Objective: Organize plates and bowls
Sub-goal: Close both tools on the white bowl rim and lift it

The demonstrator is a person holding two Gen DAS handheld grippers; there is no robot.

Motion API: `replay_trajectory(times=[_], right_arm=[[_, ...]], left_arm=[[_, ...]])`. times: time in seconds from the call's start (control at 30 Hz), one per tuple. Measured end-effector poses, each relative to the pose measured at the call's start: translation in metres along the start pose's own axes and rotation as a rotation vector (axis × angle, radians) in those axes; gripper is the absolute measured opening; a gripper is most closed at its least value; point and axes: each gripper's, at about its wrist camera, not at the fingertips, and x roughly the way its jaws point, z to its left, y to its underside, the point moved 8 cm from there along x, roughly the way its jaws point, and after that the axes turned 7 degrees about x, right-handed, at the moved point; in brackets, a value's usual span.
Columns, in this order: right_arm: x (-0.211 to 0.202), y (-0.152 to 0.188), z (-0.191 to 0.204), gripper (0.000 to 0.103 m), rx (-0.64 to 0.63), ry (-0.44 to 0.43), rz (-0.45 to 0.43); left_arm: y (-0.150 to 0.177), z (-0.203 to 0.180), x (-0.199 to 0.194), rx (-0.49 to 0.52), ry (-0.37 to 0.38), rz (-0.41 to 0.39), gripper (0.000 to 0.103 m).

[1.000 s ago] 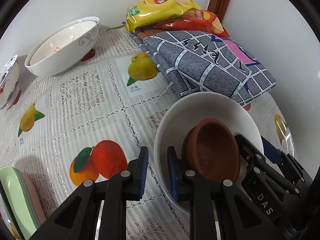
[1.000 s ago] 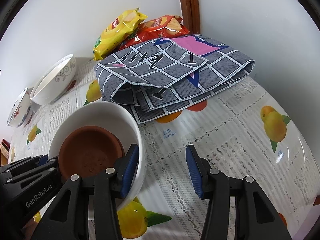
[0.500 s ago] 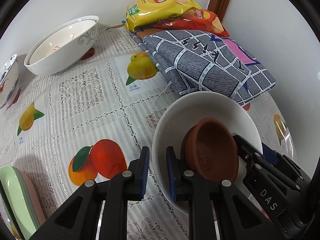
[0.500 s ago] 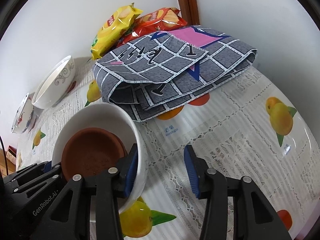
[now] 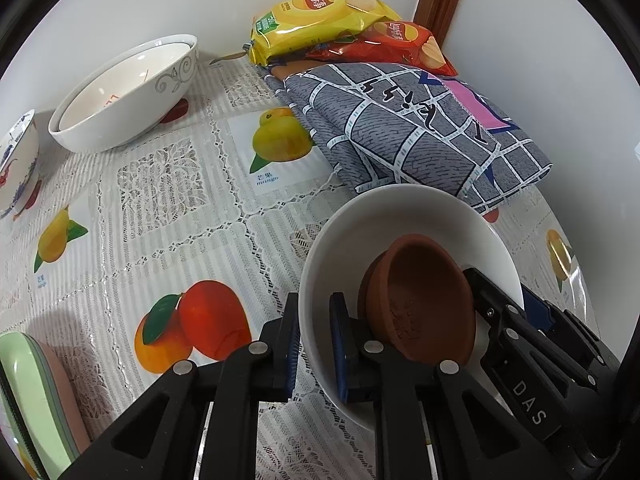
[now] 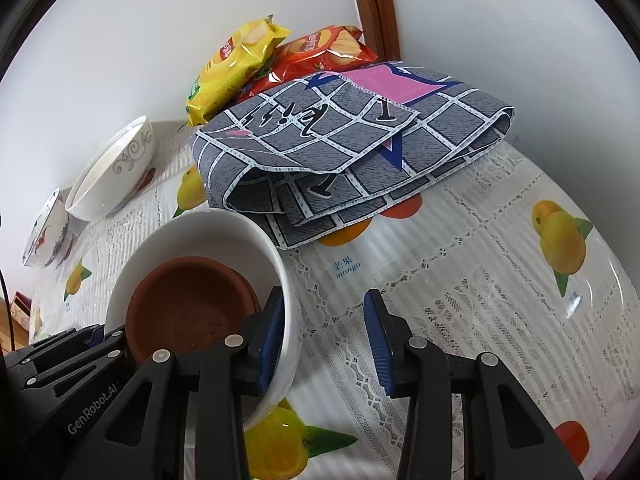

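A white bowl (image 5: 400,224) holds a small brown clay dish (image 5: 420,304), tilted inside it. My left gripper (image 5: 314,340) is shut on the bowl's near rim, one finger outside and one inside. In the right wrist view the same white bowl (image 6: 208,232) and clay dish (image 6: 188,312) sit at lower left. My right gripper (image 6: 324,336) is open; its left finger lies inside the bowl's right rim, its right finger apart over the tablecloth.
A large white patterned bowl (image 5: 124,96) and a small painted bowl (image 5: 16,160) stand at the far left. A folded grey checked cloth (image 5: 408,132) and snack bags (image 5: 324,12) lie at the back. Green and pink plates (image 5: 36,400) show at lower left.
The white bowl with the clay dish has lifted slightly and tilted in my left gripper. My right gripper has stayed open beside the rim.
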Motion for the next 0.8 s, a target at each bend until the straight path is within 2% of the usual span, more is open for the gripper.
replay_trajectory(times=[0.2, 0.37, 0.4, 0.8], right_arm=[[0.001, -0.001, 0.002, 0.038, -0.004, -0.001, 0.006], [0.000, 0.001, 0.013, 0.012, -0.005, -0.038, 0.007], [-0.001, 0.001, 0.016, 0.009, -0.008, -0.035, 0.005], [-0.003, 0.003, 0.011, 0.010, 0.046, -0.049, 0.011]], left_arm=[[0.000, 0.000, 0.000, 0.003, -0.002, -0.007, 0.012], [0.001, 0.000, -0.001, 0.013, -0.004, -0.009, 0.012], [0.001, 0.000, -0.001, 0.009, -0.001, -0.008, 0.012], [0.002, 0.000, -0.003, -0.005, 0.001, -0.019, 0.011]])
